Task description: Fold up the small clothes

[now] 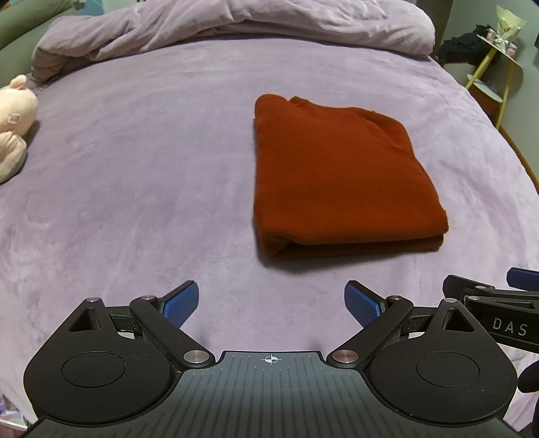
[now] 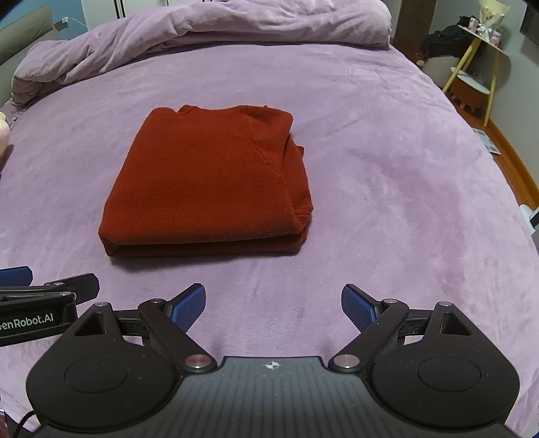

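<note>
A rust-red knit garment (image 1: 340, 178) lies folded into a neat rectangle on the purple bed (image 1: 134, 168). It also shows in the right wrist view (image 2: 209, 182). My left gripper (image 1: 271, 303) is open and empty, hovering above the bed, short of the garment's near folded edge. My right gripper (image 2: 273, 303) is open and empty too, at about the same distance from that edge. Each gripper shows at the edge of the other's view: the right one (image 1: 498, 303) and the left one (image 2: 37, 296). Neither touches the garment.
A bunched purple duvet (image 1: 235, 27) lies across the far end of the bed. A pink plush toy (image 1: 13, 124) sits at the left edge. A yellow-legged side table (image 2: 478, 57) stands off the bed's far right corner, over wooden floor (image 2: 515, 161).
</note>
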`<state>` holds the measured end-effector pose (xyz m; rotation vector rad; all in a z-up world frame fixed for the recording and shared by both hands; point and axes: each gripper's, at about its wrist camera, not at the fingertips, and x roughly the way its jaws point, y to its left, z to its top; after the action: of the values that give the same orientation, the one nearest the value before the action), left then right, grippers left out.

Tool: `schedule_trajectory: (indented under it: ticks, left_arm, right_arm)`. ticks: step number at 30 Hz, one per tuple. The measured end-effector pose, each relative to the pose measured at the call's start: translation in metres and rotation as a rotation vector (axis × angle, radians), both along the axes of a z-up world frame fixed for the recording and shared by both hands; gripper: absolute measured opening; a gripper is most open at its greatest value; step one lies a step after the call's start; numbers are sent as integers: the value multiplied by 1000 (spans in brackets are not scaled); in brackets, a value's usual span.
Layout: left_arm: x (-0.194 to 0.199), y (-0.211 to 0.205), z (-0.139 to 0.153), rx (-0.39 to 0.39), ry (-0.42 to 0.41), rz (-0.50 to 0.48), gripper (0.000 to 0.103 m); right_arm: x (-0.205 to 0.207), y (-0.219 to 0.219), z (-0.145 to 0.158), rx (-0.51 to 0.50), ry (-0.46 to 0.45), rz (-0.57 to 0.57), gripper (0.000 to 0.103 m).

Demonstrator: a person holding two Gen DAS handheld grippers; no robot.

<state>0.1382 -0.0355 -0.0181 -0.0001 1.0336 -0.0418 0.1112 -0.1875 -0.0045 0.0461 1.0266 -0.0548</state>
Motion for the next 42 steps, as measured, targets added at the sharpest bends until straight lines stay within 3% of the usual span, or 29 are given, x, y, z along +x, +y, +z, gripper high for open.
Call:
schedule_trajectory:
  ticks: [31, 42]
  left_arm:
    - [-2, 0, 4, 11, -32, -13, 97]
    - [-4, -3, 5, 52, -51, -17, 97]
  right_arm:
    - [-1, 5, 4, -25, -20, 12, 88]
    - [-1, 6, 6, -35, -27, 19, 88]
